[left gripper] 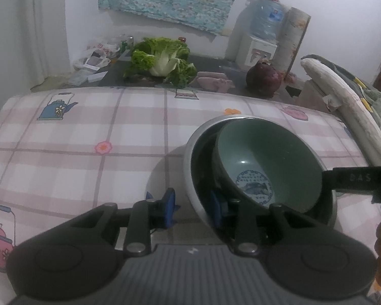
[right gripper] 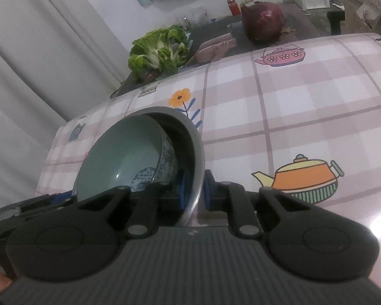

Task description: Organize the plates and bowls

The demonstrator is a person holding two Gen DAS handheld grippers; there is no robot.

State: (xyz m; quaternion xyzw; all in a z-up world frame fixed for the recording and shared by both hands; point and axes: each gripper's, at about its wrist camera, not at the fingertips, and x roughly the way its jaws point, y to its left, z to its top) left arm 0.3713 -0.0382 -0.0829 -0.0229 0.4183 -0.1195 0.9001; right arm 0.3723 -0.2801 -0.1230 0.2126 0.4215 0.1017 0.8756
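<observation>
1. A table [left gripper: 63, 157] is wearing a pink-and-white checked cloth printed with teapots and flowers.
2. A grey metal bowl [left gripper: 190, 167] is sitting directly on the cloth near the front edge.
3. A green ceramic bowl [left gripper: 266, 157] is lying tilted inside the metal one, leaning on its wall.

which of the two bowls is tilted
The smaller green bowl with the blue print inside: it leans on its side within the larger grey-rimmed bowl, which sits level on the tablecloth.
</observation>
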